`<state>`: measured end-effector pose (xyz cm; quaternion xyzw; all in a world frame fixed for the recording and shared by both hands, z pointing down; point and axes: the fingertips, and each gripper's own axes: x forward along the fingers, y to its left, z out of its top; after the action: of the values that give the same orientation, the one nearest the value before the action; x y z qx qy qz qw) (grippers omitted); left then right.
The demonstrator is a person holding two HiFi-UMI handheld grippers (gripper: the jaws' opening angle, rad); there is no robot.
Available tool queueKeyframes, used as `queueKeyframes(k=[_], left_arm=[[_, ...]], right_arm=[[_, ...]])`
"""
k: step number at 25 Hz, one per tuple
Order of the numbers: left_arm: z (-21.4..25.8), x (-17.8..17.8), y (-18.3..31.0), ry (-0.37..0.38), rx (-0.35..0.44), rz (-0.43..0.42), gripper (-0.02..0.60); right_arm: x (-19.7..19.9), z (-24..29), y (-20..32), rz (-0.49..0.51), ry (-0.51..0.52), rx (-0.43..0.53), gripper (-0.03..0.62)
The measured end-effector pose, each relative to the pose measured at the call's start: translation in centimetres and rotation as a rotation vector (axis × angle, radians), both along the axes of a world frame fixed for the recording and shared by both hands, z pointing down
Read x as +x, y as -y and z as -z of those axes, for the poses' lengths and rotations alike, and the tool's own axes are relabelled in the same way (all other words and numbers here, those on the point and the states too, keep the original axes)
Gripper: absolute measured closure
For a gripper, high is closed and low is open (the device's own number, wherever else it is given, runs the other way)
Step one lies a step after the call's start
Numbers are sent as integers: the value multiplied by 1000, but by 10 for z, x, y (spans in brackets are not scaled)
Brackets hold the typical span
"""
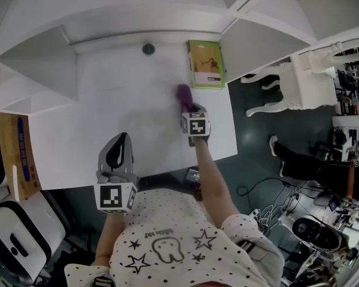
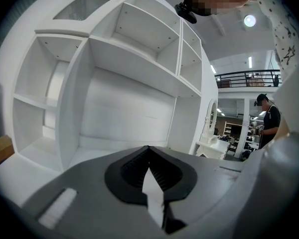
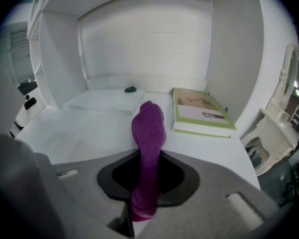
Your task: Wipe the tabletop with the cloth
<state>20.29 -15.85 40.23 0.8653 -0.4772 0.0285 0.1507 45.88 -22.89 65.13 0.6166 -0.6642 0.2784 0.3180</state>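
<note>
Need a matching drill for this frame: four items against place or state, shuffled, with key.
1. cloth
2. book
3. left gripper
4. small dark object

A. shut, empty, near the front edge of the tabletop
B. lying flat at the tabletop's back right
C. purple, clamped in the right gripper
D. by the back wall, left of the book

Pairs: 1-C; 2-B; 3-A; 4-D

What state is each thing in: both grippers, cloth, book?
left gripper: shut, empty.
right gripper: shut on the cloth.
cloth: purple, bunched, clamped, sticking forward past the jaws.
book: closed, lying flat on the tabletop.
</note>
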Motion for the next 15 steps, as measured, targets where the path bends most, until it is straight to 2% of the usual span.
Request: queueKeyframes(k=[15], left_arm=[[0, 17, 5, -2, -8, -6, 588]], right_arm=[[42, -2, -8, -35, -12, -7, 526]])
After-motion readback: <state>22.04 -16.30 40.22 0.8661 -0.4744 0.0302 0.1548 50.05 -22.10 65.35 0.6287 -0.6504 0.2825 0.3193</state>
